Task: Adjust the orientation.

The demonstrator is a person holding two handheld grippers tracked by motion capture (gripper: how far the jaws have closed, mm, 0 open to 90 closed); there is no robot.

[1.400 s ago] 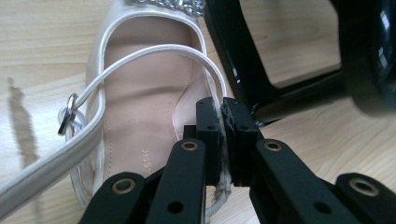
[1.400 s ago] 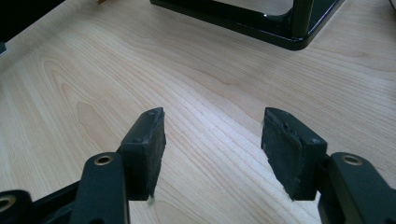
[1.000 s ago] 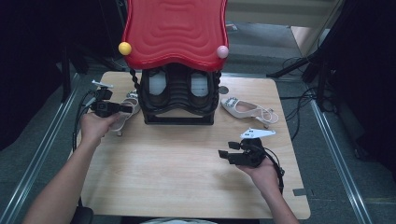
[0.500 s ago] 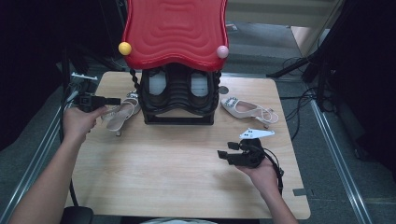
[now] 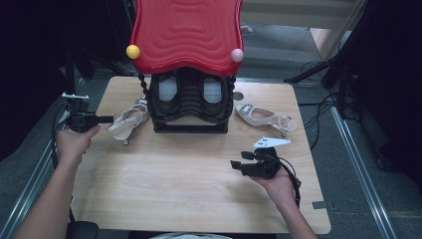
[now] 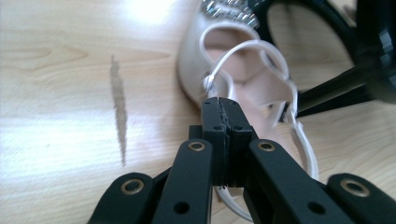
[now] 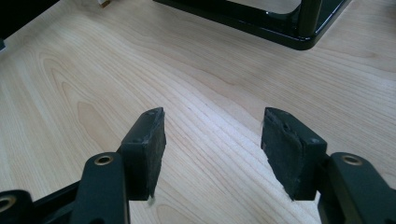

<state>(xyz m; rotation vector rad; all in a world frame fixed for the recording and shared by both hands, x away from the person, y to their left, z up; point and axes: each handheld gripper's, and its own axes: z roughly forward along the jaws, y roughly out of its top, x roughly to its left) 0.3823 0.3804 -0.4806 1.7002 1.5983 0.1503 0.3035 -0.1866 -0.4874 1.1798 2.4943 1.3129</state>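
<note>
A pale strappy sandal (image 5: 128, 122) lies on the wooden table (image 5: 174, 194), left of a black shoe rack (image 5: 189, 124). My left gripper (image 5: 110, 118) sits at its heel end. In the left gripper view the jaws have just been closing and my left gripper (image 6: 223, 105) is shut on the sandal's thin white strap (image 6: 261, 46), which loops out past the tips. A matching sandal (image 5: 263, 117) lies right of the rack. My right gripper (image 5: 239, 160) rests at the table's front right. In its own view my right gripper (image 7: 212, 130) stands open over bare wood.
The rack carries a red wavy top (image 5: 186, 30) with a yellow ball (image 5: 133, 51) and a pink ball (image 5: 237, 55) at its corners. Two pale shoes (image 5: 168, 88) sit inside it. Cables and dark stands surround the table. The rack's base (image 7: 280, 28) lies ahead of the right gripper.
My left hand has moved left, away from the rack, with its jaws closing on the sandal strap. The left sandal has shifted slightly left. The right hand has stayed put.
</note>
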